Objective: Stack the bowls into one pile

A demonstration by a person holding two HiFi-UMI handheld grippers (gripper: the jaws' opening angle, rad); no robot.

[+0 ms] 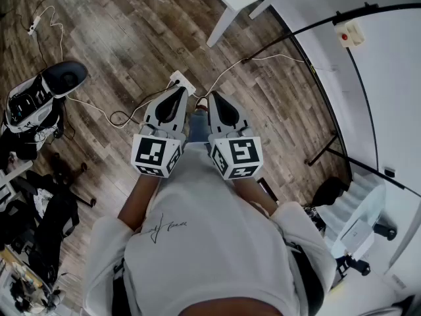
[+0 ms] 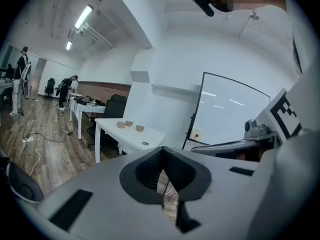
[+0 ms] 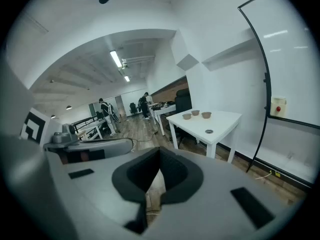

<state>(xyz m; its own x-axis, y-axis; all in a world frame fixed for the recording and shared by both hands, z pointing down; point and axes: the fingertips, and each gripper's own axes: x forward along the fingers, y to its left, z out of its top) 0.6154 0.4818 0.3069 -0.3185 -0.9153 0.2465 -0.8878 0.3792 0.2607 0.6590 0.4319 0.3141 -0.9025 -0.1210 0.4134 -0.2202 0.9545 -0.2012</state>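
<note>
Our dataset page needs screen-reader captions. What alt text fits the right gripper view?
The right gripper, jaws shut and empty, fills the foreground. Beyond it, three small bowls sit side by side, unstacked, on a white table near a whiteboard.

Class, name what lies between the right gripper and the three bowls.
In the right gripper view, wooden floor, then bare white table top with a round grommet, separates the right gripper from the bowls.

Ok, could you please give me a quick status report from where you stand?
Left hand-held gripper and right hand-held gripper shut, empty, at the chest. Three bowls apart on the white table, unstacked, well out of reach. Cables on the floor.
</note>
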